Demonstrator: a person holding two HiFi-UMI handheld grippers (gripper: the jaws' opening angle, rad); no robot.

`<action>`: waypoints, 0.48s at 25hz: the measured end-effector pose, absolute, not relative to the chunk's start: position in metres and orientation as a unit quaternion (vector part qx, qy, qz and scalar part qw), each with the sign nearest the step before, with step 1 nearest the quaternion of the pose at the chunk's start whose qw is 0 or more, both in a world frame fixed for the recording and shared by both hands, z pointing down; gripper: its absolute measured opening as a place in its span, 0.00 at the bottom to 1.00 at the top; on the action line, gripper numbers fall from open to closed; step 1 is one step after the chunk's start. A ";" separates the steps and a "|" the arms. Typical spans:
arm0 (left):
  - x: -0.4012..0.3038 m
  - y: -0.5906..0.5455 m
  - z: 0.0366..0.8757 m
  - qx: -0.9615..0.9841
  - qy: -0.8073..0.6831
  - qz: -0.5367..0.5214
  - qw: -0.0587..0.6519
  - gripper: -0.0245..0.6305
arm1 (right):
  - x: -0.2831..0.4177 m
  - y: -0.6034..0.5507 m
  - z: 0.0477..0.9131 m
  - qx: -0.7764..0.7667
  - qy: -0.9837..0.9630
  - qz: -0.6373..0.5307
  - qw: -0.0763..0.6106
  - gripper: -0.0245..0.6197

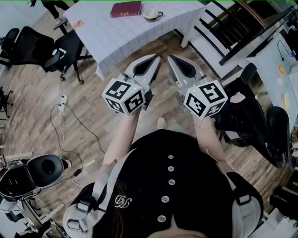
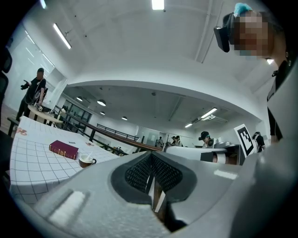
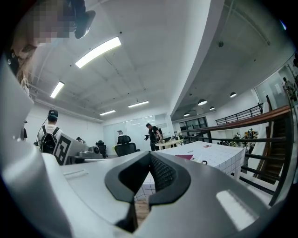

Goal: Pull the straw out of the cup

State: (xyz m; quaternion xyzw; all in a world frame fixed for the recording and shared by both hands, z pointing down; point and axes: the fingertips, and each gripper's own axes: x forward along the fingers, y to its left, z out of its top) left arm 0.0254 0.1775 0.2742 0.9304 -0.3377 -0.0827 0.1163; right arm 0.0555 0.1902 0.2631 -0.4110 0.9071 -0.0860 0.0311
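Right gripper [image 3: 150,157]: jaws closed, nothing between them. Beyond it, a grid-cloth table [image 3: 218,153]. Maroon book [image 3: 186,157] lies on the table; a person [image 3: 152,134] stands behind the table's far end.

Table [image 1: 135,35]: wore a white grid-patterned cloth.
Book [image 1: 125,8]: dark red, lay flat on table.
Chair [image 1: 63,50]: black, stood beside table.

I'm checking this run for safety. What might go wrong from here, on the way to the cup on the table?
Loose cables on the floor at the person's left: a trip hazard.
Left gripper and right gripper have shut jaws; unopened, they might topple the cup.
The cup sits far back on the table beside the book; a long reach might bump both.
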 end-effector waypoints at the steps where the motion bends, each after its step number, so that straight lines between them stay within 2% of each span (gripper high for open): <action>1: 0.029 0.169 0.275 0.930 -0.337 -0.082 0.118 0.03 | 0.058 0.182 0.264 -0.409 0.908 -0.086 0.031 0.04; 12: 0.045 0.119 0.294 0.924 -0.345 -0.079 0.144 0.03 | 0.069 0.131 0.283 -0.394 0.912 -0.111 0.026 0.04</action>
